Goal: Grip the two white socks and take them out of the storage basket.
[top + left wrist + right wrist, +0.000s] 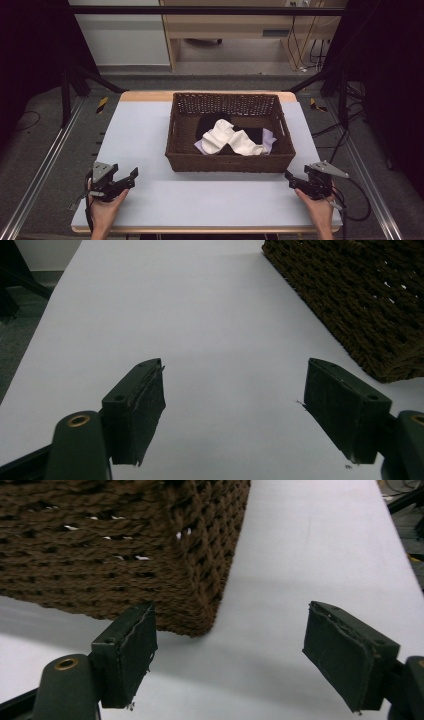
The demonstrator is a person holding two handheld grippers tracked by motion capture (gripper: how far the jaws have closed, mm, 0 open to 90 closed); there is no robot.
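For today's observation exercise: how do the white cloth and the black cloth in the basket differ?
The white cloth lies crumpled on top, fully exposed; the black cloth sits beneath it, partly covered. The white cloth shows clear folds; the black cloth's shape is hard to read. Both lie inside the woven basket, untouched by either gripper.

No text, label, brand, number or sign could be read anywhere in these views, whether on the woven basket (pixel 230 162) or on the pale table (pixel 145 145) around it.
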